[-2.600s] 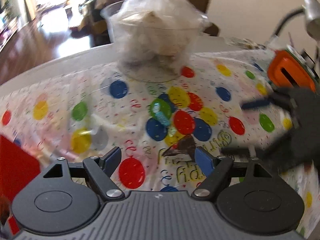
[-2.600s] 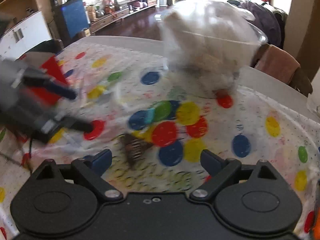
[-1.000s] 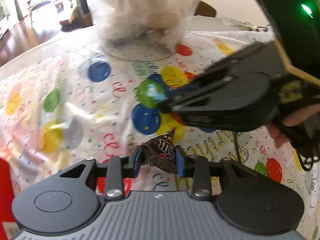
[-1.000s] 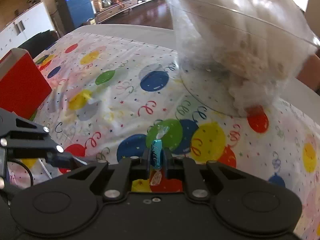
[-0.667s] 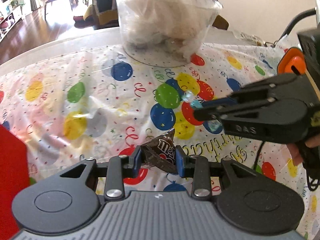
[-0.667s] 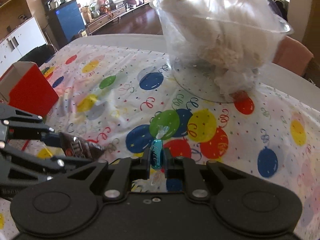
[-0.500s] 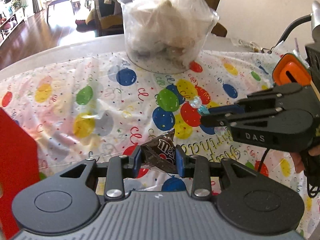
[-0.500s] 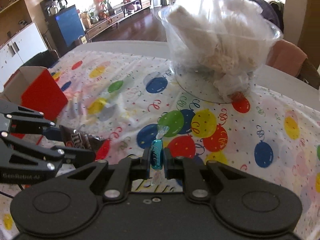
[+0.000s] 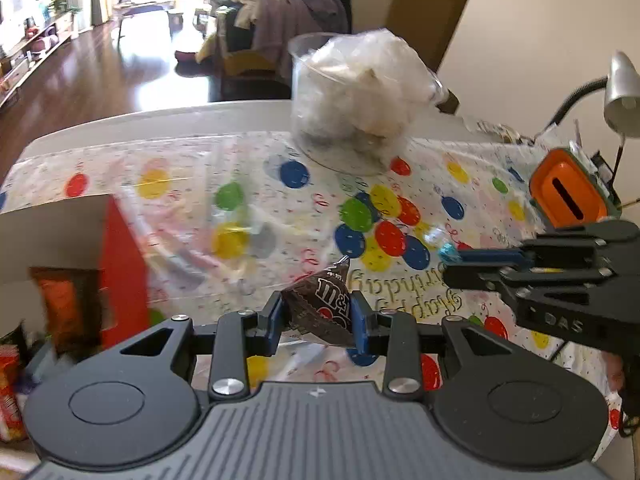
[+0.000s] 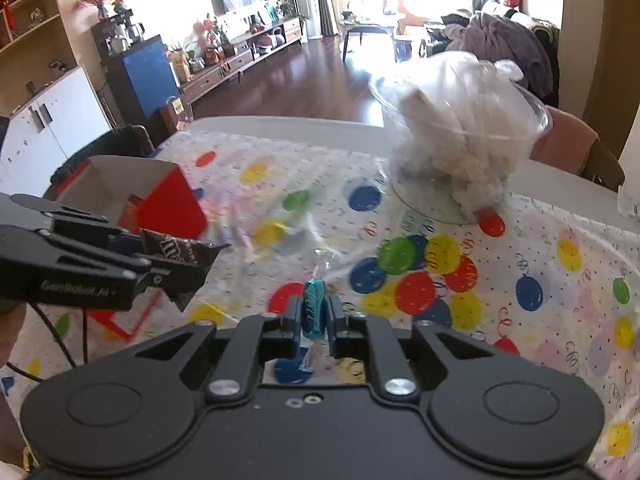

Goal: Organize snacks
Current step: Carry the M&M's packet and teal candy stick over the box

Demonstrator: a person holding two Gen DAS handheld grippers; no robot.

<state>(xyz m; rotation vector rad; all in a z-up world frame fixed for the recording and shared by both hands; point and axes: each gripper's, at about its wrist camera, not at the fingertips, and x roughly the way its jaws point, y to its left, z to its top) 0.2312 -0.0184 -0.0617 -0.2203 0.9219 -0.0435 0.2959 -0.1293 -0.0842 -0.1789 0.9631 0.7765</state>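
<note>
My left gripper (image 9: 316,316) is shut on a brown M&M's packet (image 9: 324,304) and holds it above the balloon-print tablecloth (image 9: 280,208). It also shows in the right wrist view (image 10: 180,256), with the packet (image 10: 176,254) near the open red box (image 10: 168,204). My right gripper (image 10: 314,312) is shut on a teal wrapped candy (image 10: 314,310). That candy shows in the left wrist view (image 9: 446,251) at the right gripper's tip. The red box (image 9: 120,264) stands at the left and holds an orange snack pack (image 9: 60,300).
A clear plastic bowl (image 9: 356,108) of white wrapped items stands at the table's far side, also in the right wrist view (image 10: 460,136). An orange-topped container (image 9: 568,196) and a desk lamp (image 9: 620,96) are at the right. Snack packs (image 9: 8,392) lie at the lower left.
Both grippers closed on their snacks and lifted them. They have pulled back from the bowl and swung left, so the red box has come into view.
</note>
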